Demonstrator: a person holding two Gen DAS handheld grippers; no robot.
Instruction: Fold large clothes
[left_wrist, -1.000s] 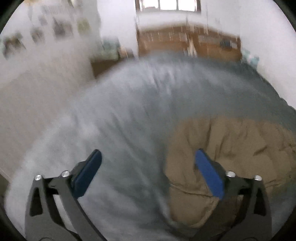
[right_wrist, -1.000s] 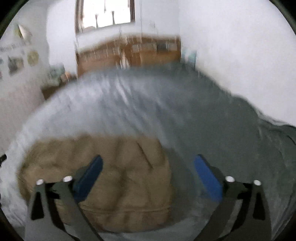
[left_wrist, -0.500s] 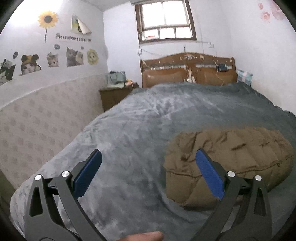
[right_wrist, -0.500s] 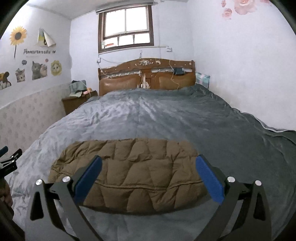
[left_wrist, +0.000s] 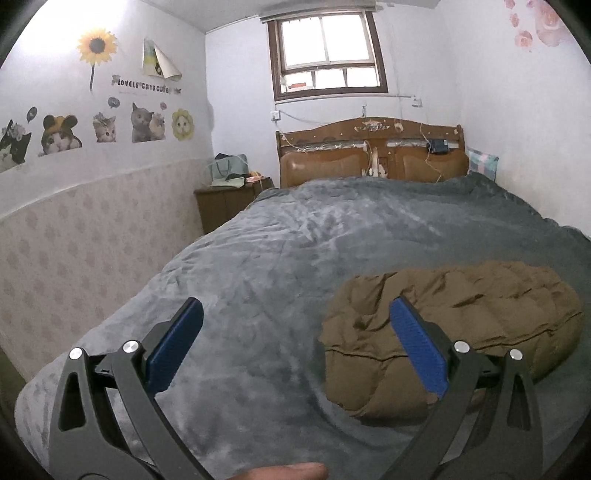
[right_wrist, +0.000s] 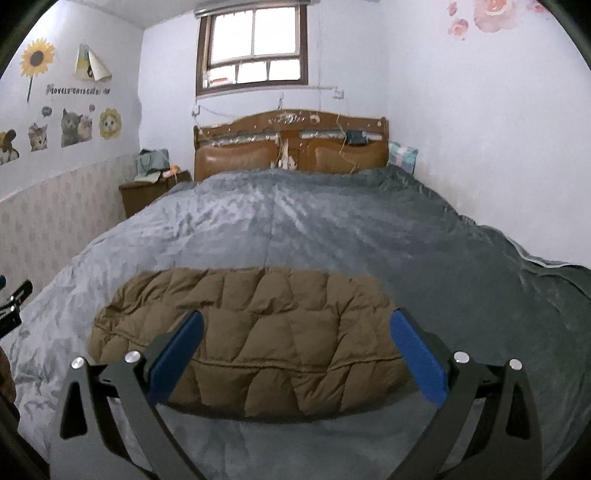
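Left wrist view: wall sticker (left_wrist: 146, 85) reads "LOVELY CATS CLUB"; both hand-held grippers (left_wrist: 295, 315) (right_wrist: 295, 326) gape empty.

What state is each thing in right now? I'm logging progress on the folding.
Brown quilted puffer jacket: folded into a compact bundle, lying on the bed.
Grey plush bedspread: spread over the bed, lightly rumpled.
Left claw: open, empty.
Right claw: open, empty, above the jacket.
Wood-framed window: looks closed.

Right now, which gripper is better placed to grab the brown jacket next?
Probably the right gripper: the jacket lies centred between its open fingers. The left gripper, also open, faces mostly bare blanket, with the jacket off to its right.
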